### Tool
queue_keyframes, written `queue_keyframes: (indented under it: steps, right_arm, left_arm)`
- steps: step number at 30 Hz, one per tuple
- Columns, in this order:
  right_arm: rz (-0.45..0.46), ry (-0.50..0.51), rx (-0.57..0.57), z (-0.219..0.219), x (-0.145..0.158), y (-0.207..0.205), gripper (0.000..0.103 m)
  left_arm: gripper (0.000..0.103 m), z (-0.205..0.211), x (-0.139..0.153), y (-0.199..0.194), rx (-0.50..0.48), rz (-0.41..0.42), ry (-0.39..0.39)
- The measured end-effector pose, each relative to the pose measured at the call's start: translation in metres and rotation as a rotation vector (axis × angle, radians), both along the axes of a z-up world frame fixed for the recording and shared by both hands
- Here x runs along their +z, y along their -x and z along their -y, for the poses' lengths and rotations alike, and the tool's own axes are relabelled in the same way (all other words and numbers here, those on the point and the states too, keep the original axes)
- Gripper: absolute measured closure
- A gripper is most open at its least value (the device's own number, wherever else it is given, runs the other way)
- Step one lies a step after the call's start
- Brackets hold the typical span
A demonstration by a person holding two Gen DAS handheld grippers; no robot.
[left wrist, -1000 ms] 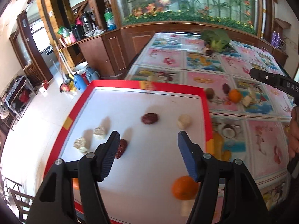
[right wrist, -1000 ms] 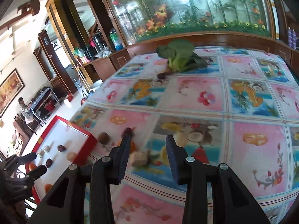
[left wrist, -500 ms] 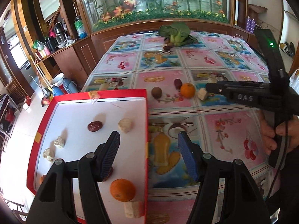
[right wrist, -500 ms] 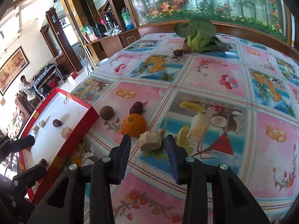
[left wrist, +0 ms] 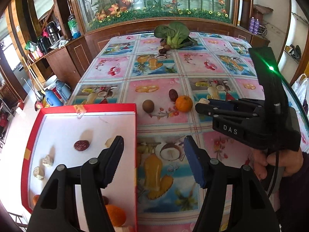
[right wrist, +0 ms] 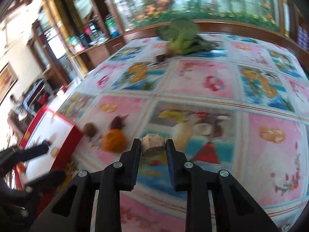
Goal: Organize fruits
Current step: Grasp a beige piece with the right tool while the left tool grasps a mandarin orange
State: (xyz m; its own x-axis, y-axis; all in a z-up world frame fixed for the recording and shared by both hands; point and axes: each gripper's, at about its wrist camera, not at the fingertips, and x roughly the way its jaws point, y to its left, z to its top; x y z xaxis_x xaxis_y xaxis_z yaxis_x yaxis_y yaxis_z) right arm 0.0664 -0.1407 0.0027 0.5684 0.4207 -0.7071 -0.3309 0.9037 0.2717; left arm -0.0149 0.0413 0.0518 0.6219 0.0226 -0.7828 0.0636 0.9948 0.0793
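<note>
My right gripper (right wrist: 152, 146) is shut on a pale tan fruit chunk (right wrist: 152, 144), held just above the tablecloth; it also shows in the left wrist view (left wrist: 201, 105) with the chunk (left wrist: 204, 101) at its tip. An orange (left wrist: 184, 103), a brown kiwi-like fruit (left wrist: 148, 106) and a dark red date (left wrist: 173, 95) lie on the cloth to its left. My left gripper (left wrist: 153, 163) is open and empty over the right edge of the red-rimmed white tray (left wrist: 133, 108), which holds a date (left wrist: 81, 145), pale chunks (left wrist: 47, 160) and an orange (left wrist: 115, 214).
A leafy green vegetable (left wrist: 174, 33) with small brown fruits (left wrist: 164, 48) beside it lies at the table's far end. A wooden cabinet with a planted glass case (left wrist: 154, 5) backs the table. The floor drops away left of the tray.
My right gripper has closed on the pale chunk and lifted it slightly. My left gripper has drifted right, from over the tray toward its right edge, still open.
</note>
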Motion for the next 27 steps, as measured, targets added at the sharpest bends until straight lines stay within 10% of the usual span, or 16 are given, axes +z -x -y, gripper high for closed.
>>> queue_keyframes:
  steps: [17,27]
  right_arm:
    - [-0.028,-0.106,-0.099,0.024,0.008,-0.007,0.078]
    - [-0.041,-0.113,-0.100,0.023,0.006,-0.008,0.078]
  left_arm:
    - [0.038,0.047,-0.044,-0.082,-0.026,-0.087,0.072]
    - [0.066,0.046,-0.057,-0.095,-0.017,-0.086,0.087]
